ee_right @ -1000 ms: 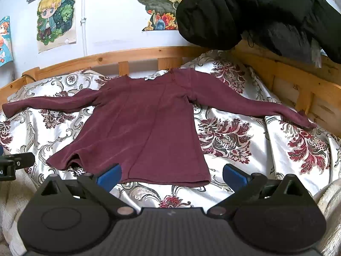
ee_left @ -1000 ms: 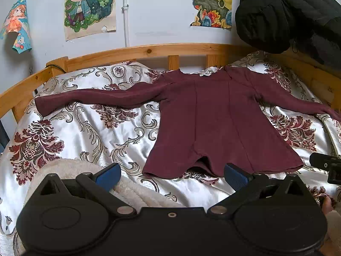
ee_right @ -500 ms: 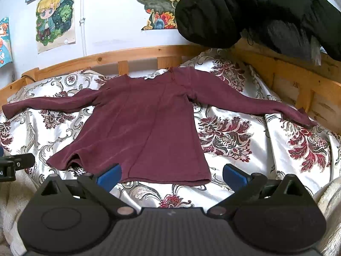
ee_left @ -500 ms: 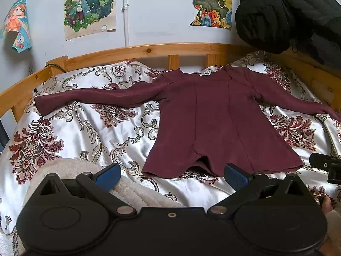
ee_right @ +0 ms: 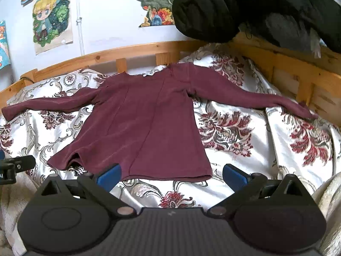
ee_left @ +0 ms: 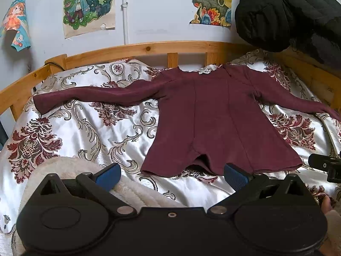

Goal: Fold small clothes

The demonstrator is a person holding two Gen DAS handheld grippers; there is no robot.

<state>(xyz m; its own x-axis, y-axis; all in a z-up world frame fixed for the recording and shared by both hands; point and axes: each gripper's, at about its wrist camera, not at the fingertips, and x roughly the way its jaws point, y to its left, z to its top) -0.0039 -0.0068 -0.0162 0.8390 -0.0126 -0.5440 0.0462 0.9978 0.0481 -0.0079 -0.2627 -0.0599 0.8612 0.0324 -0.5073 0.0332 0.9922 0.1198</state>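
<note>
A maroon long-sleeved top (ee_left: pixel 213 115) lies flat on the bed, both sleeves spread out sideways, collar toward the headboard. It also shows in the right wrist view (ee_right: pixel 145 119). My left gripper (ee_left: pixel 171 173) is open and empty, just short of the hem's left part. My right gripper (ee_right: pixel 170 175) is open and empty, just short of the hem's right part. The tip of the right gripper shows at the left view's right edge (ee_left: pixel 324 166), and the left gripper's tip at the right view's left edge (ee_right: pixel 15 166).
The bed has a white satin cover with red floral print (ee_left: pixel 85 128) and a wooden frame (ee_left: pixel 149 49). A cream fleece blanket (ee_left: pixel 70 168) lies at the near left. A black padded jacket (ee_right: pixel 255 6) hangs over the right rail (ee_right: pixel 298 68).
Almost nothing has moved; the right wrist view has shifted very slightly. Both grippers stay open near the hem.
</note>
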